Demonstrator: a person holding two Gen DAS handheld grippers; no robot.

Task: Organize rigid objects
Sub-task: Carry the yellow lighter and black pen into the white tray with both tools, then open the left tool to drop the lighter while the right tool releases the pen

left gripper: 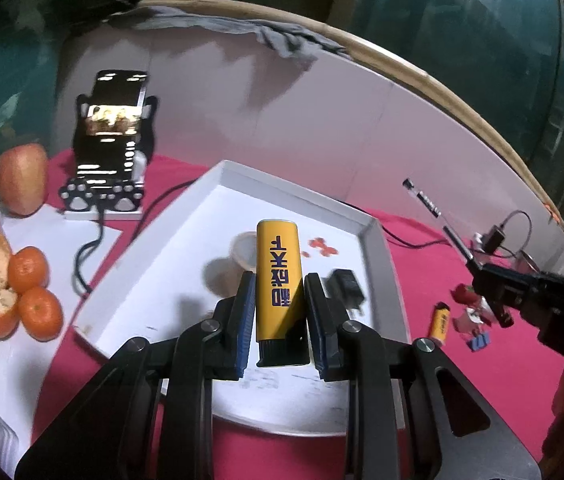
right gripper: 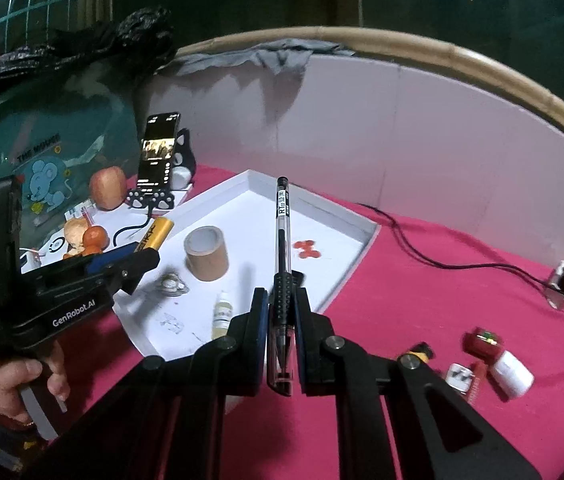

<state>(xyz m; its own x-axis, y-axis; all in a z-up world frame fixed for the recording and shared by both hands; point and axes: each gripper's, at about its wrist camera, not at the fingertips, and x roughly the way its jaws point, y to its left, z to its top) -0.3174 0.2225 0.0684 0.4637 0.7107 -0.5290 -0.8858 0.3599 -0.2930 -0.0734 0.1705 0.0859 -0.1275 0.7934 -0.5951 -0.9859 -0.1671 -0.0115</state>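
Yellow plastic fills the middle of my left view: a yellow cylindrical lighter-shaped tube with dark blue lettering (left gripper: 278,280) sits clamped between the blue-padded fingers of my left gripper (left gripper: 278,320), black end toward me, held above the near half of the shallow white rectangular tray (left gripper: 373,236) because that tray looks to be where the loose rigid things are being gathered. I grip it low on the body so most of its length sticks out forward, which should let me set it down flat without my fingers fouling the tray floor. My right gripper (right gripper: 282,320) is closed on a clear-barrelled black pen with a ribbed rubber grip (right gripper: 283,240); I hold it by the grip section, its capped end pointing out over the tray's near right edge, so it can be laid lengthwise inside. Already resting in the tray are a brown cardboard tape roll (right gripper: 206,253) near the centre, a small dropper bottle with a yellowish label (right gripper: 222,314) by the near edge, a red fidget spinner (right gripper: 306,249) toward the far right corner, and a small black plug adapter (left gripper: 347,290) near the right edge. Out on the magenta cloth covering the tabletop (right gripper: 421,280), to the right of the tray, lie a smaller yellow tube (left gripper: 440,322) and a few red and white oddments (right gripper: 497,358), so I judge the sorting to be partway done.
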